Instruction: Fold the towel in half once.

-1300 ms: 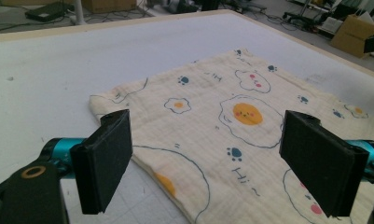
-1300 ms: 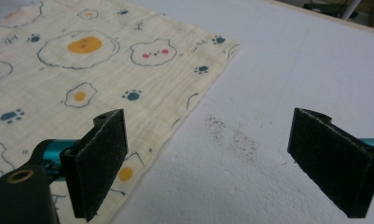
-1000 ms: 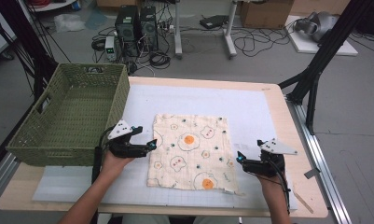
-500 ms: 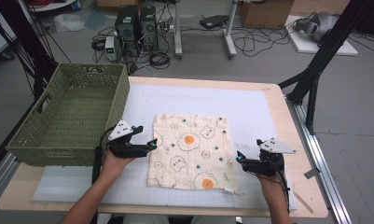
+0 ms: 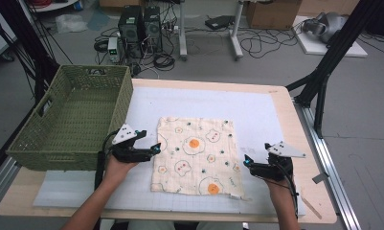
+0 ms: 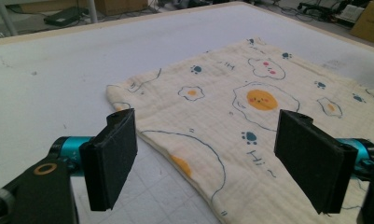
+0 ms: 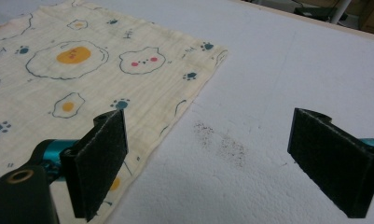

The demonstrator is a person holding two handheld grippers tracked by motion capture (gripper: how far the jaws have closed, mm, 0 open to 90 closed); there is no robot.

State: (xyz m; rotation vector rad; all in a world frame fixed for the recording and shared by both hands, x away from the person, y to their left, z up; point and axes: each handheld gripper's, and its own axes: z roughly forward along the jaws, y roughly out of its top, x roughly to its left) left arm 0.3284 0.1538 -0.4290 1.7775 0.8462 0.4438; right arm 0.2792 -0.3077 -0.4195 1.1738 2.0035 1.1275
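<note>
Both grippers, left gripper (image 5: 153,149) and right gripper (image 5: 247,163), stay released at the cloth's (image 5: 195,155) nine and three o'clock edges, nothing grasped yet.

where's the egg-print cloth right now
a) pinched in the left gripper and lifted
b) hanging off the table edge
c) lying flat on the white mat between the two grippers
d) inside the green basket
c: the cloth lies spread flat on the white mat, with the open left gripper at its left edge and the open right gripper at its right edge; the green basket holds no cloth.
</note>
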